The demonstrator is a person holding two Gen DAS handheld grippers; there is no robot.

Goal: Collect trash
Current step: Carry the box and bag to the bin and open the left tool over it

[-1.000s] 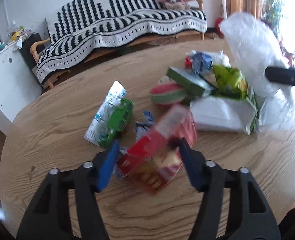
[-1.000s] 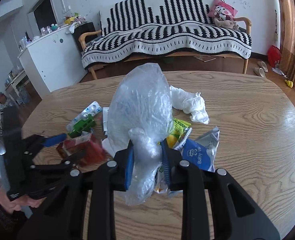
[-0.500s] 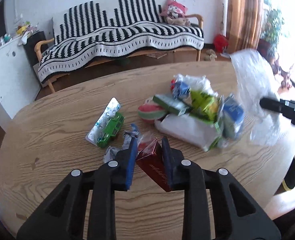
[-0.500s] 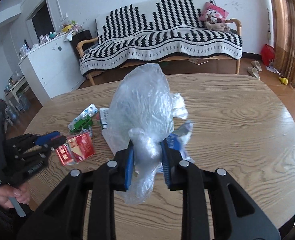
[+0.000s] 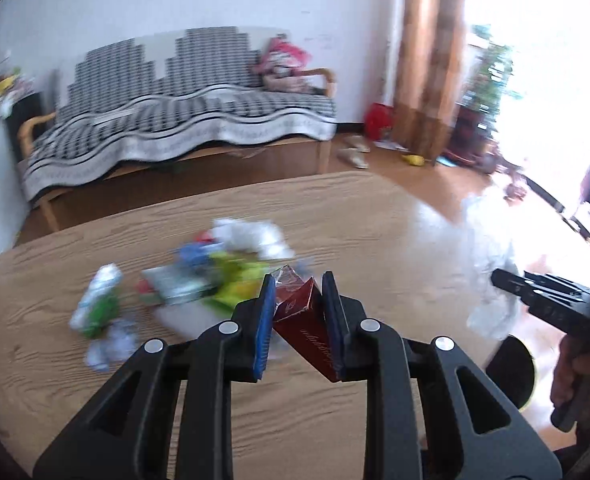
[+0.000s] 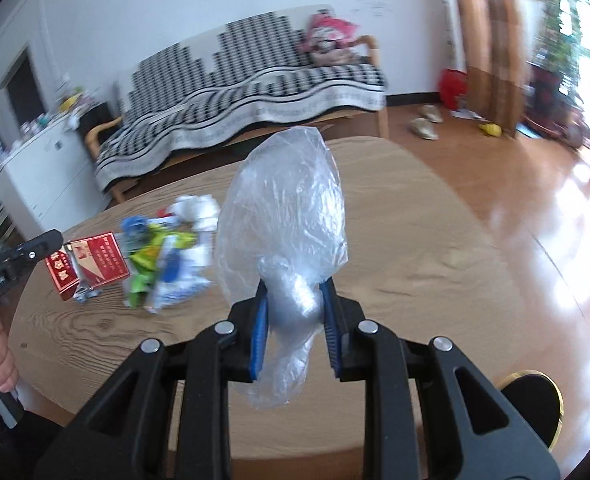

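Observation:
My left gripper (image 5: 298, 280) is shut on a red cigarette box (image 5: 303, 320) and holds it above the round wooden table (image 5: 375, 232). The box also shows in the right wrist view (image 6: 91, 264), held at the left. My right gripper (image 6: 294, 288) is shut on a clear plastic bag (image 6: 283, 208), which stands up above the fingers. In the left wrist view the bag (image 5: 491, 264) and right gripper (image 5: 499, 278) are at the right. A blurred pile of wrappers (image 5: 215, 276) lies on the table; it shows in the right wrist view (image 6: 167, 248) too.
A green and white blister pack (image 5: 99, 300) and crumpled foil (image 5: 111, 344) lie left of the pile. A striped sofa (image 5: 183, 108) stands behind the table. A white cabinet (image 6: 43, 168) is at the left. Curtains (image 5: 431, 52) and a round black stool (image 6: 535, 404) are at the right.
My left gripper has lifted the red box off the table and swung right. The right gripper with the bag has also swung right, toward the table's edge.

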